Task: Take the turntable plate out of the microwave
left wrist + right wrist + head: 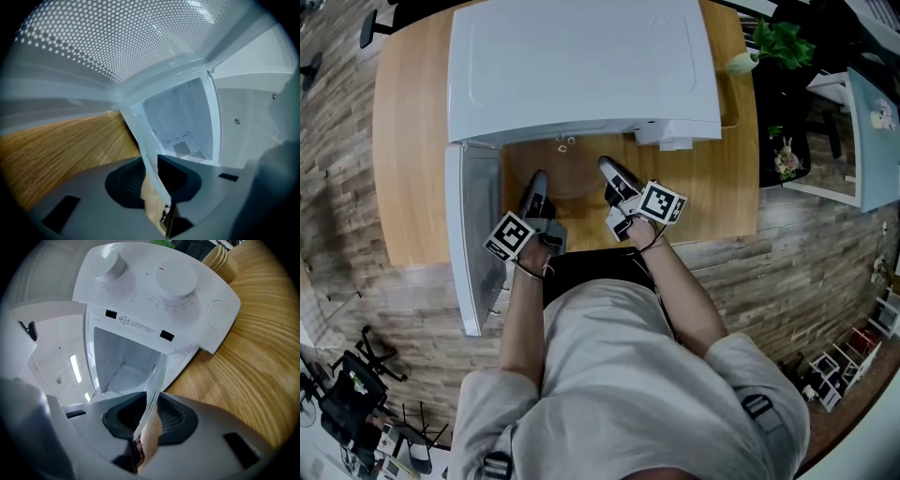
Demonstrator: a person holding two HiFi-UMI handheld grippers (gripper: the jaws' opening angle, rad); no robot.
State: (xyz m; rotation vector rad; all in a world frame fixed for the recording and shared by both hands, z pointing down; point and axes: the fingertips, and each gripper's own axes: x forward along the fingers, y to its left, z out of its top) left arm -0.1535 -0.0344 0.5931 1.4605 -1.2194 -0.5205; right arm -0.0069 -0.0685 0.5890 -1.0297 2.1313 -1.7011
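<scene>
Clear glass turntable plate [569, 173], round, rim gripped by left tongs [536, 180] and right tongs [607, 167] (over wood-grain table [412, 141]).

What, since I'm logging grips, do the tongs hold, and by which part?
The left tongs and right tongs clamp the plate by opposite rim edges.

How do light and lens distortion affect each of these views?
Head view: even light, sharp, but the fisheye bends the table. Left gripper view: dark corners; the plate near the lens is blurred. Right gripper view: glare streaks at left; the table grain curves.
</scene>
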